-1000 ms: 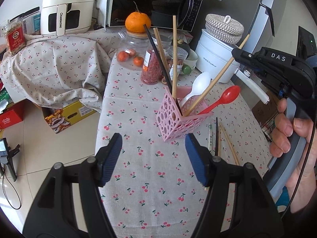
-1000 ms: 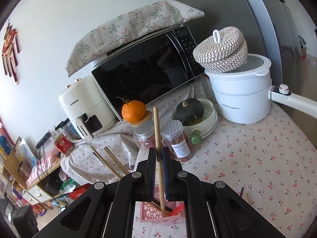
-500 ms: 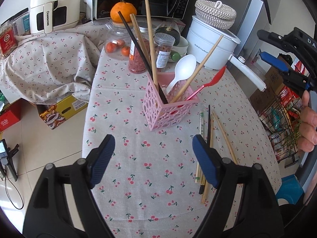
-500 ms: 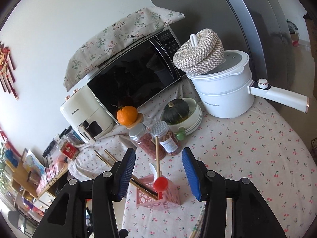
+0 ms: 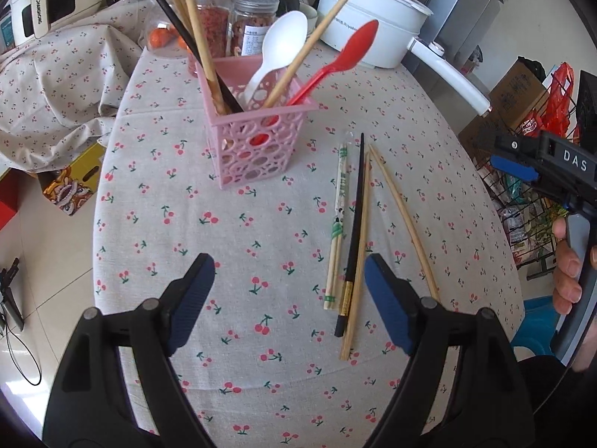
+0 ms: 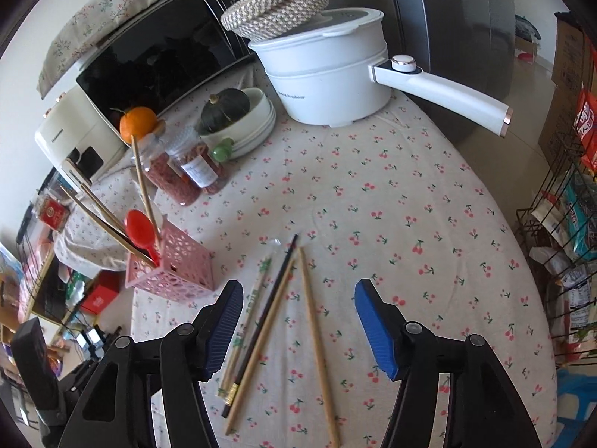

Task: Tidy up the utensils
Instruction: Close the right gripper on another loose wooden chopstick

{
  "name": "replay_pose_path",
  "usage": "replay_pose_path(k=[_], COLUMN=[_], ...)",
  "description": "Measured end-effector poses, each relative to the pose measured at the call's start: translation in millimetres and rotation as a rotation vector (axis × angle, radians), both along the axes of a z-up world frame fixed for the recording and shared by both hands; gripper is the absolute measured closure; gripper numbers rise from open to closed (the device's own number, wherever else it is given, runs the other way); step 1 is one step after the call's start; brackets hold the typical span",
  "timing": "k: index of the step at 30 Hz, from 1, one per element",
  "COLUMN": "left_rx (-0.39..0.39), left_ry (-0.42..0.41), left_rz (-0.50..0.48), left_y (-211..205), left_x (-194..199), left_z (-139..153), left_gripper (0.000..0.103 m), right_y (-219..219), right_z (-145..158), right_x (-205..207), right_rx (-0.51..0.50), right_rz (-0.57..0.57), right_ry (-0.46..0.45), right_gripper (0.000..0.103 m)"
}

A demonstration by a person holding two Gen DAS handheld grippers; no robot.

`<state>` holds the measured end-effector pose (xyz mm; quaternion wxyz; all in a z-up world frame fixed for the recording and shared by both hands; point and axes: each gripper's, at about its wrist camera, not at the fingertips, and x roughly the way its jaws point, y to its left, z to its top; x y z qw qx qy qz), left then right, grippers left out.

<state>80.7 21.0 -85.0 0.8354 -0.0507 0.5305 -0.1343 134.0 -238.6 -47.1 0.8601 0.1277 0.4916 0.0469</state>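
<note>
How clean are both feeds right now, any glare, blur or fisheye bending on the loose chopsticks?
Left wrist view: sharp, even daylight, soft shadows; the outermost loose chopstick bows from fisheye distortion. Right wrist view: also sharp; the white pot looks bright but not blown out, corners are vignetted black.

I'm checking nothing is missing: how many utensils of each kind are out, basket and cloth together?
Wooden chopsticks: 5
Black chopsticks: 2
Wrapped pair: 1
Spoons: 2
Total: 10
</note>
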Motion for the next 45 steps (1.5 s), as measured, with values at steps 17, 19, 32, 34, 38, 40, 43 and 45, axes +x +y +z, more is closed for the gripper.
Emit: replay_pose_path(k=[17, 19, 32, 34, 38, 40, 43, 45], left_rx=[0.052, 0.054, 0.047, 0.051, 0.077, 0.096, 0.099, 0.121], left_ry=[0.058, 0.064, 0.065, 0.068, 0.071, 0.071, 0.095, 0.101], left_rz=[-0.049, -0.055, -0.109, -0.127, -0.18, -0.202, -0.211, -0.213], left_y=[-39.6, -40.3, -57.3, -65.5, -87.6, -98.0, -111.9, -122.5], left_x=[9.3, 9.7, 3.5, 1.9, 2.2, 5.5, 16.4, 25.1], left_z=[-23.6, -26.0, -26.5, -26.6, -27.2, -27.5, -31.3, -33.8], left_gripper=[0.021, 0.021, 0.021, 0.021, 0.038, 0.052, 0.072, 0.08], right_y=[6.3, 11.6, 25.0, 15.6, -7.5, -18.5, -37.2, -49.3], right_z=[-87.3, -91.5, -104.3, -104.0, -101.9, -96.1, -84.8, -80.7], right_x=[26.5, 31.0, 40.2, 38.8, 32.6, 27.9, 21.6, 16.7], right_rx=[-0.133, -0.134, -0.251, -0.204, -0.149, -0.136, -0.103, -0.095], right_rz=[0.139, 0.15, 0.196, 0.207, 0.188, 0.185, 0.179, 0.172], right_ry=[0.264, 0.271, 0.266, 0.285, 0.313, 0.301, 0.275, 0.262], right_gripper=[0.037, 0.037, 0.094, 0.096, 0.096, 0.096, 0.096, 0.096])
